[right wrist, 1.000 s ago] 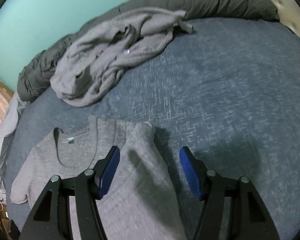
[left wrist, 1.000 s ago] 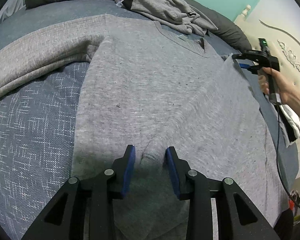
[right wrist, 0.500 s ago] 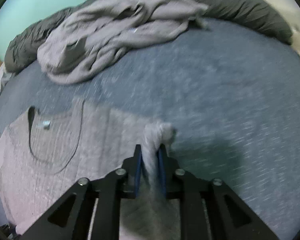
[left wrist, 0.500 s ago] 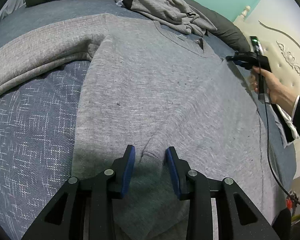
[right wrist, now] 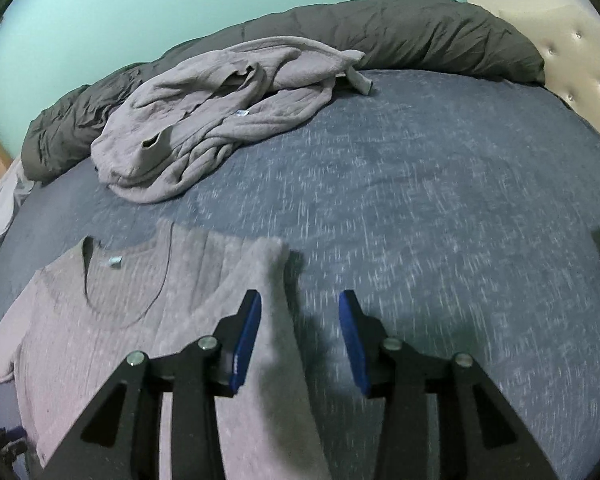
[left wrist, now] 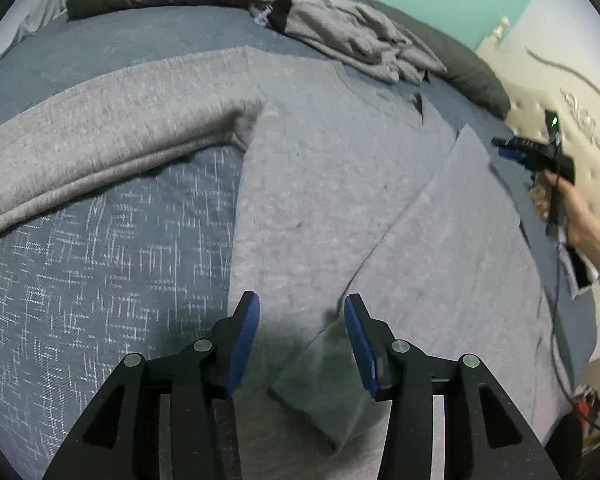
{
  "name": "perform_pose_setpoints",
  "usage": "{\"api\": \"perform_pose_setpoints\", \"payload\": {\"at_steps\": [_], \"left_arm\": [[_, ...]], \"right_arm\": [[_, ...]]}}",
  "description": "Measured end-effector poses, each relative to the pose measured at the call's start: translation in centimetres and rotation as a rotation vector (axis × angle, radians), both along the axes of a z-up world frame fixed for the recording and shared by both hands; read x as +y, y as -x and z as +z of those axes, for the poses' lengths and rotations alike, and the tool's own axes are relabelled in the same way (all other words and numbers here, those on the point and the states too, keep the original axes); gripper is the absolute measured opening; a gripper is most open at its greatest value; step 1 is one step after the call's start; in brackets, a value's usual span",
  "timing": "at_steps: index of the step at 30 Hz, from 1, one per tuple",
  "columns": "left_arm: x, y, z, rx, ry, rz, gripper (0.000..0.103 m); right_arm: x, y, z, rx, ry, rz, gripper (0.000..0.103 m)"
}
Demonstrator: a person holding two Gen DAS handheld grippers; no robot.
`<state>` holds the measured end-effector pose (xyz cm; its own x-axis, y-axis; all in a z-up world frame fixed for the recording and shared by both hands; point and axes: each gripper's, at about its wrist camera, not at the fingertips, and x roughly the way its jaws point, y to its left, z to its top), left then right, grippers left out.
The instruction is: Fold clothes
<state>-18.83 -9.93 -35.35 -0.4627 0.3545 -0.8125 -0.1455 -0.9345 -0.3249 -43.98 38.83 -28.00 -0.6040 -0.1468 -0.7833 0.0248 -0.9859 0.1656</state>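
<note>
A grey long-sleeved sweater [left wrist: 324, 184] lies flat on the blue bedspread [left wrist: 100, 264]. Its right sleeve [left wrist: 452, 248] is folded diagonally across the body. Its left sleeve [left wrist: 100, 136] stretches out to the left. My left gripper [left wrist: 302, 344] is open and empty, just above the folded sleeve's cuff. My right gripper [right wrist: 300, 336] is open and empty above the sweater's shoulder edge [right wrist: 268, 280]. It also shows in the left wrist view [left wrist: 508, 150], held by a hand at the right.
A second crumpled grey garment [right wrist: 228, 112] lies at the far side of the bed against a dark grey duvet [right wrist: 420, 36]. A cream padded headboard [right wrist: 580, 60] stands at the right. Bare bedspread [right wrist: 440, 200] extends to the right of the sweater.
The right gripper shut on the shoulder edge half a second ago and has now let go and opened. The left gripper has opened wider. The right sleeve now lies folded across the body.
</note>
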Motion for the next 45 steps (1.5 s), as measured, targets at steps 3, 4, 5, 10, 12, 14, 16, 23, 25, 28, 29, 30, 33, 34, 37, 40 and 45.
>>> {"api": "perform_pose_setpoints", "payload": {"at_steps": [3, 4, 5, 10, 12, 14, 16, 23, 25, 28, 29, 30, 33, 34, 37, 40, 45], "left_arm": [[0.7, -0.4, -0.5, -0.024, -0.016, -0.042, 0.048], [1.0, -0.7, -0.6, -0.027, -0.011, -0.051, 0.048], [1.1, -0.9, -0.7, -0.028, -0.007, -0.063, 0.048], [0.7, -1.6, -1.4, -0.044, 0.007, -0.079, 0.018], [0.4, -1.9, -1.2, -0.054, -0.021, -0.088, 0.003], [0.2, -2.4, -0.8, -0.061, -0.053, -0.101, 0.003], [0.4, -3.2, 0.0, -0.055, -0.06, -0.123, 0.003], [-1.6, -6.0, 2.8, -0.083, -0.097, -0.122, 0.003], [-2.1, -6.8, 3.5, -0.097, -0.1, -0.118, 0.003], [-2.7, -7.2, 3.6, -0.121, -0.095, -0.109, 0.003], [-2.2, -6.9, 3.2, -0.134, -0.103, -0.105, 0.003], [-2.1, -6.6, 2.7, -0.151, -0.111, -0.097, 0.003], [-1.8, -5.9, 1.4, -0.188, -0.121, -0.086, 0.004], [-2.0, -5.9, 1.2, -0.189, -0.124, -0.077, 0.004], [-3.0, -6.3, 1.2, -0.18, -0.105, -0.047, 0.013], [-4.2, -7.2, 1.5, -0.171, -0.087, -0.017, 0.035], [-4.8, -8.3, 2.3, -0.158, -0.084, -0.009, 0.037]], "right_arm": [[0.0, -1.2, 0.0, -0.006, 0.022, 0.0, 0.041], [0.0, -1.8, 0.0, -0.008, 0.025, -0.002, 0.041], [0.0, -2.2, 0.1, -0.011, 0.028, -0.001, 0.041], [0.0, -3.9, 0.4, -0.021, 0.031, -0.001, 0.041], [0.1, -4.5, 0.6, -0.024, 0.033, -0.008, 0.041], [0.2, -5.0, 0.8, -0.027, 0.036, -0.016, 0.041], [0.3, -5.5, 1.1, -0.029, 0.028, -0.015, 0.041], [0.9, -7.0, 2.6, -0.034, 0.015, -0.019, 0.041], [0.9, -7.2, 2.9, -0.033, 0.01, -0.012, 0.041], [0.9, -7.4, 3.2, -0.035, 0.01, -0.007, 0.041], [0.9, -7.4, 3.1, -0.038, 0.014, -0.008, 0.041], [0.9, -7.4, 3.0, -0.041, 0.018, -0.009, 0.041], [0.8, -7.4, 2.7, -0.054, 0.028, -0.012, 0.041], [0.6, -7.3, 2.5, -0.062, 0.03, -0.006, 0.041], [0.1, -7.2, 2.6, -0.068, 0.01, 0.024, 0.041], [-0.1, -7.6, 2.2, -0.078, 0.009, 0.046, 0.042], [0.1, -9.2, 1.1, -0.076, 0.039, 0.045, 0.043]]}}
